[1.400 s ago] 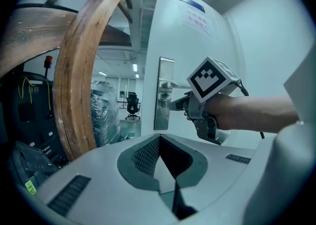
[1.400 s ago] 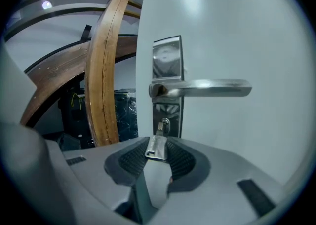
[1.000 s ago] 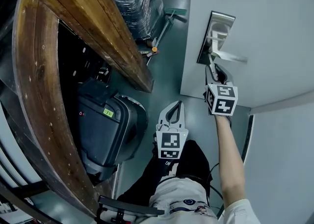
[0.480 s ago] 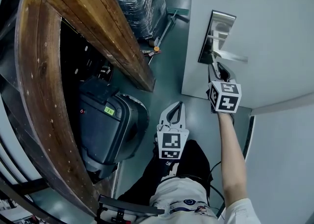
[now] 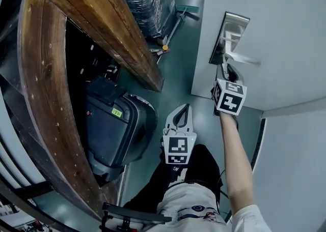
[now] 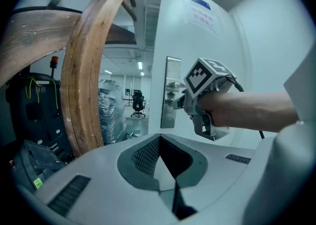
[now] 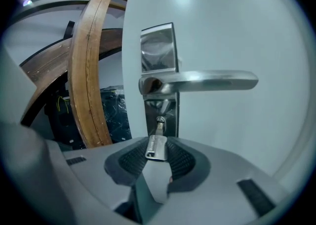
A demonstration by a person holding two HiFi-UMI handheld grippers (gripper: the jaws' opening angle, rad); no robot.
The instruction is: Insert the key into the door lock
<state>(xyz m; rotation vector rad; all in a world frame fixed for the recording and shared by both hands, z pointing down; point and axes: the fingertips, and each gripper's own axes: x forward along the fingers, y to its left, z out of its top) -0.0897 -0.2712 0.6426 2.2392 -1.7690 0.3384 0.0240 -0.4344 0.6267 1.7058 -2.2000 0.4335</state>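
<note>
The key (image 7: 156,148) is small and silvery with a flat oblong head, held by that head in the right gripper (image 7: 157,143). Its blade points to 12 o'clock and meets the keyhole (image 7: 160,120). The lock (image 7: 158,54) is a tall shiny steel plate on the pale door (image 7: 237,135), its lever handle (image 7: 207,81) level toward 3 o'clock, with the keyhole at 6 o'clock below the lever's hub.

The flat metal key (image 7: 157,146) is silver, the lever handle (image 7: 207,81) at twelve o'clock chrome, the door (image 7: 237,21) white, the curved beam (image 7: 86,81) at nine o'clock grain-streaked brown.
</note>
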